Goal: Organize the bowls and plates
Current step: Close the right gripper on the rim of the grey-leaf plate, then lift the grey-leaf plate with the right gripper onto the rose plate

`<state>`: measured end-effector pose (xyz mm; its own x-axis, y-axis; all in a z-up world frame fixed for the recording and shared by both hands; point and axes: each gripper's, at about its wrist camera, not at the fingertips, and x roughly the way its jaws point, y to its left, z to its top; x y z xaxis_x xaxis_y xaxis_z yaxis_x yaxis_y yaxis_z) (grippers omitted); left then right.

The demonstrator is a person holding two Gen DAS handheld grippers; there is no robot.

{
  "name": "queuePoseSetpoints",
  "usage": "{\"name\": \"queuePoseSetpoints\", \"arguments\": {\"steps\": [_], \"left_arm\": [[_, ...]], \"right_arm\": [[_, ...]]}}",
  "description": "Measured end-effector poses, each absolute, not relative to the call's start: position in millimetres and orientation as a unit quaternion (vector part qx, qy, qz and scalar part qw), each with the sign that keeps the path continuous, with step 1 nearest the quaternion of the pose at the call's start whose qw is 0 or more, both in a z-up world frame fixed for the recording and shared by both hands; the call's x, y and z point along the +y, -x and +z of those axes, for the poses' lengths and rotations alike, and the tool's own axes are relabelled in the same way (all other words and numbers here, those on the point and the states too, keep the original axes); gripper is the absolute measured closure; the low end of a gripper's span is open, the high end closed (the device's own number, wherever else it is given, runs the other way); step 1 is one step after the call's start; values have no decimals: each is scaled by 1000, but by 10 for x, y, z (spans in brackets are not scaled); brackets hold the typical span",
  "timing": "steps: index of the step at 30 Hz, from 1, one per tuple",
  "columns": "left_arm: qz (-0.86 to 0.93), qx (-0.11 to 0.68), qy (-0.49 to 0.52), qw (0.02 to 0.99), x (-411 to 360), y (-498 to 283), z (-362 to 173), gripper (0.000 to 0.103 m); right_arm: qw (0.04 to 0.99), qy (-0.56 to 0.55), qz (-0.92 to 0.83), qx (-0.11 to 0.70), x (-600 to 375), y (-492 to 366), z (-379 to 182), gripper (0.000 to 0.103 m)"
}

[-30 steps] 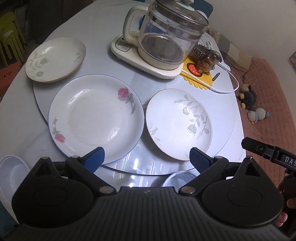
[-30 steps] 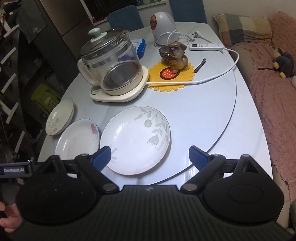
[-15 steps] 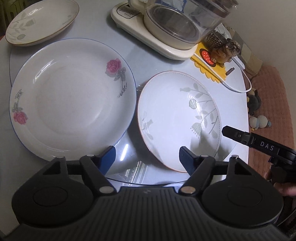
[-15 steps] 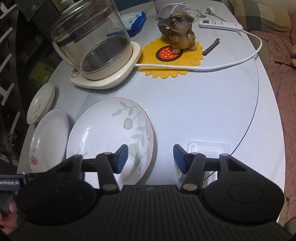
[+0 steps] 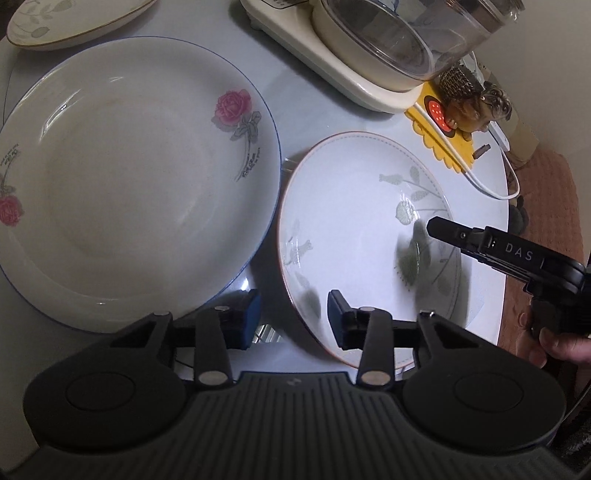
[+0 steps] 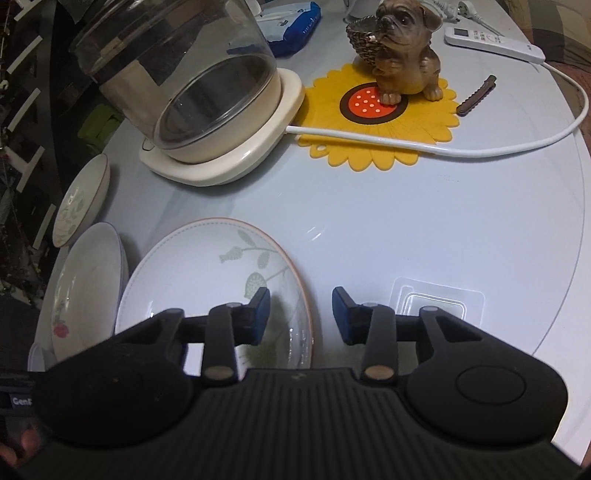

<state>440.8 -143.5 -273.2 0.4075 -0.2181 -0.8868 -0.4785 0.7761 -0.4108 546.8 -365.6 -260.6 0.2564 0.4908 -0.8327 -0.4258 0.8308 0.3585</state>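
Observation:
A white plate with grey leaf print (image 5: 354,221) lies on the table, also in the right wrist view (image 6: 207,280). A larger rose-printed plate (image 5: 129,177) lies left of it (image 6: 88,280). A small leaf-print bowl (image 5: 74,18) sits farther back (image 6: 79,203). My left gripper (image 5: 293,317) is open, its jaws either side of the leaf plate's near-left rim. My right gripper (image 6: 301,314) is open, its jaws either side of that plate's right rim; it also shows in the left wrist view (image 5: 498,251).
A glass kettle on a cream base (image 6: 207,96) stands behind the plates. A dog figurine (image 6: 406,51) sits on a yellow sunflower mat (image 6: 384,122), with a white cable (image 6: 480,147), a remote (image 6: 495,40) and a clear plastic lid (image 6: 436,299) nearby.
Both grippers have moved forward and down to the leaf plate, and their jaws have narrowed. The plates have not moved.

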Motion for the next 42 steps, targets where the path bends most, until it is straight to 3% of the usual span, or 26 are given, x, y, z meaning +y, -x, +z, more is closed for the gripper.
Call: {"name": "queuePoseSetpoints", "arguments": {"steps": [11, 28, 42], "left_arm": [[98, 519, 319, 787, -1478, -4490, -2783, 74], [90, 507, 305, 801, -1434, -4526, -2704, 76], [71, 483, 328, 809, -1262, -4387, -2280, 76]], "right_arm": [[778, -29, 337, 529, -3607, -5532, -2721, 78], [753, -54, 371, 541, -3753, -5626, -2733, 81], [769, -70, 366, 520, -3718, -5466, -2219, 81]]}}
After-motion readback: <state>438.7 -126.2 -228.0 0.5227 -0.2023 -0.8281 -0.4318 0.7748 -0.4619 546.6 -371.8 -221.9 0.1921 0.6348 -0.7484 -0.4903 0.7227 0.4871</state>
